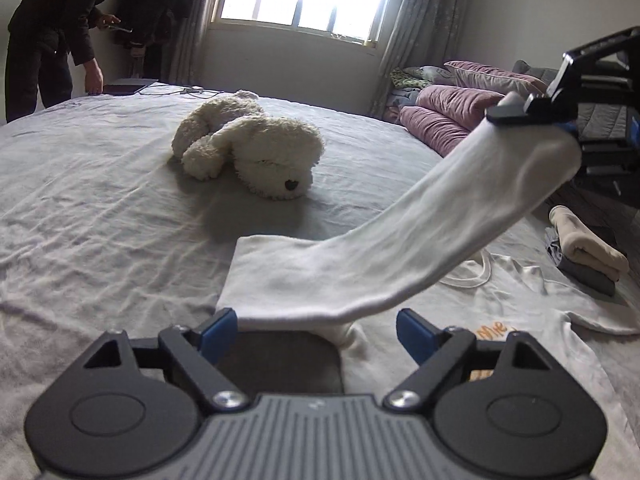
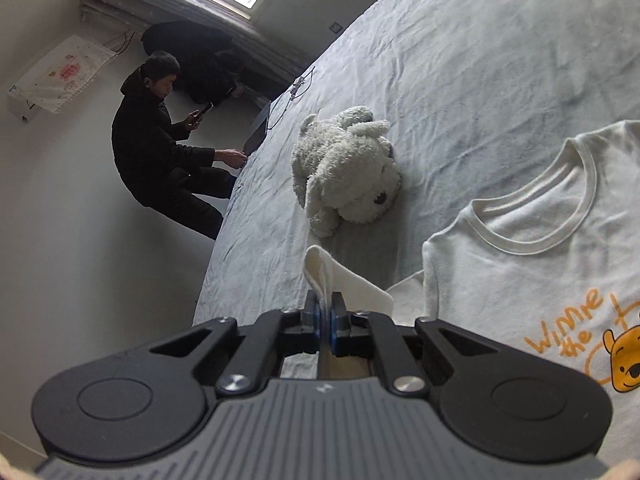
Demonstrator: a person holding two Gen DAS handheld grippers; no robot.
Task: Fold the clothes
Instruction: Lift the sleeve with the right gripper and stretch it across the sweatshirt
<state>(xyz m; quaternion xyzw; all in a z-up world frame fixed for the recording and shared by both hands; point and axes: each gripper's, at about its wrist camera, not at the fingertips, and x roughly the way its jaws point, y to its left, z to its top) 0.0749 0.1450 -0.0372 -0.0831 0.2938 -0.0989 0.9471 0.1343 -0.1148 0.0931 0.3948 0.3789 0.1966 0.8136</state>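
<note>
A white long-sleeved T-shirt (image 2: 532,264) with an orange Winnie the Pooh print lies flat on the grey bed sheet (image 1: 100,200). My right gripper (image 2: 327,312) is shut on the cuff of its sleeve (image 2: 320,268). In the left wrist view that gripper (image 1: 532,114) holds the sleeve (image 1: 420,240) lifted at the upper right, stretched in an arc over the shirt body (image 1: 540,292). My left gripper (image 1: 316,330) is open, low over the bed, with the sleeve's folded lower edge between its blue pads (image 1: 218,330) and untouched.
A white plush dog (image 1: 252,144) lies on the bed beyond the shirt. Folded clothes (image 1: 584,252) sit at the right bed edge, purple pillows (image 1: 452,108) behind. A person in black (image 1: 60,28) stands at the far left by a laptop (image 1: 128,87).
</note>
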